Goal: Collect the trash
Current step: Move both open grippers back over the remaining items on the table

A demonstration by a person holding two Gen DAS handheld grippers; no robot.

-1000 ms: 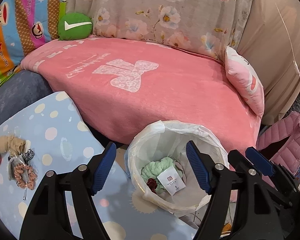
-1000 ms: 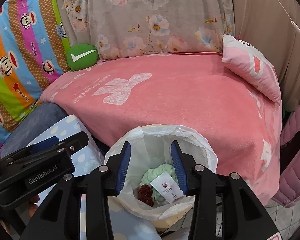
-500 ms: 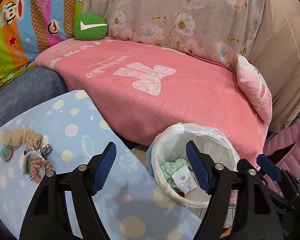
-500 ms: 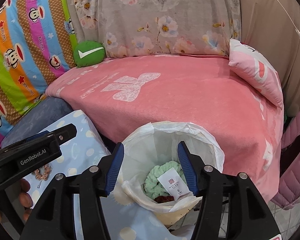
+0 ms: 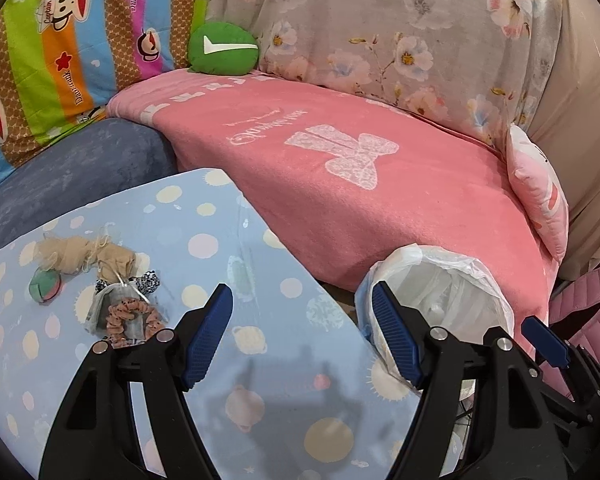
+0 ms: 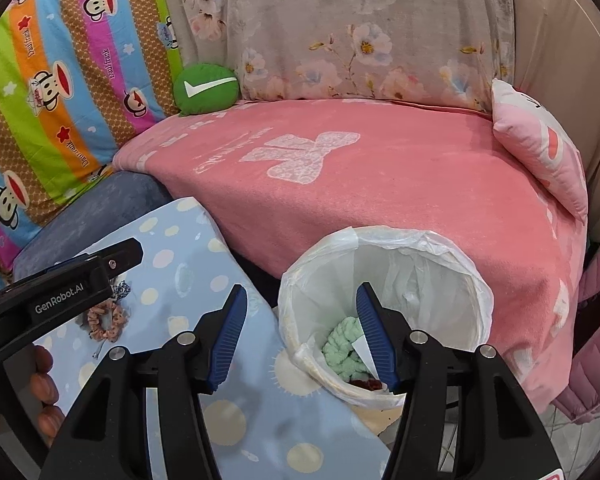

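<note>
Left wrist view: the left hand-held gripper [image 5: 302,338] hangs over the dotted blue desk [image 5: 228,240], fingers apart and empty. The remaining trash sits together at the desk's left: a beige crumpled wad [image 5: 82,254], a small green-and-pink ball [image 5: 45,287] and a salmon scrunchie [image 5: 131,320] lying on a grey wrapper. All look light and soft; I judge the scrunchie best pinched across its ring, the wad at its bunched middle, while the ball may roll.

Right wrist view: the right hand-held gripper [image 6: 300,334] is apart with nothing between its fingers, over the desk edge and the lined bin [image 6: 384,240], which holds green yarn [image 6: 340,344].
</note>
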